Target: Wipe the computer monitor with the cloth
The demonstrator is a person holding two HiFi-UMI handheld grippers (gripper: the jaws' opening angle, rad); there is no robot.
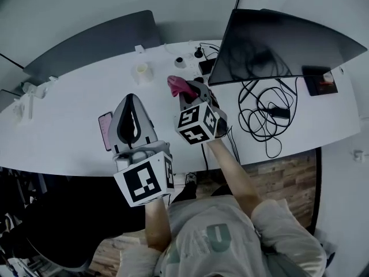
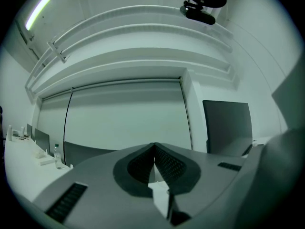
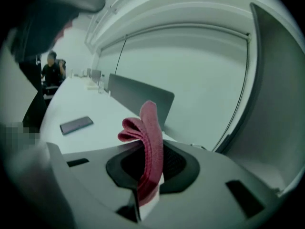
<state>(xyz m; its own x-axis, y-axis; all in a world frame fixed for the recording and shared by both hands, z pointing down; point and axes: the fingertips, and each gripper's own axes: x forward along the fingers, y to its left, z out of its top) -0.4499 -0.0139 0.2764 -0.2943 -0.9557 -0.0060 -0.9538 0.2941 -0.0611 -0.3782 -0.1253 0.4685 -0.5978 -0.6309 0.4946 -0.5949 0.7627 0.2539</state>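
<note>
Right gripper (image 1: pixel 189 92) clamps red cloth (image 1: pixel 177 85), folded strip sticking up between its jaws, above white table (image 1: pixel 63 137). Monitor (image 1: pixel 277 42) at 2 o'clock from cloth, apart. Left gripper (image 1: pixel 131 105) at 8 o'clock, jaws pressed together, nothing between. Phone (image 1: pixel 105 130) just beside it.

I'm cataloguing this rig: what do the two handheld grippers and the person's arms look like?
The left gripper and right gripper each have a grey, rounded shell that tapers to the jaws. The jaws are lined with dark, dotted pads. Behind each shell sits a white cube printed with black square markers. The person wears a light grey top that leaves the forearms uncovered.
</note>
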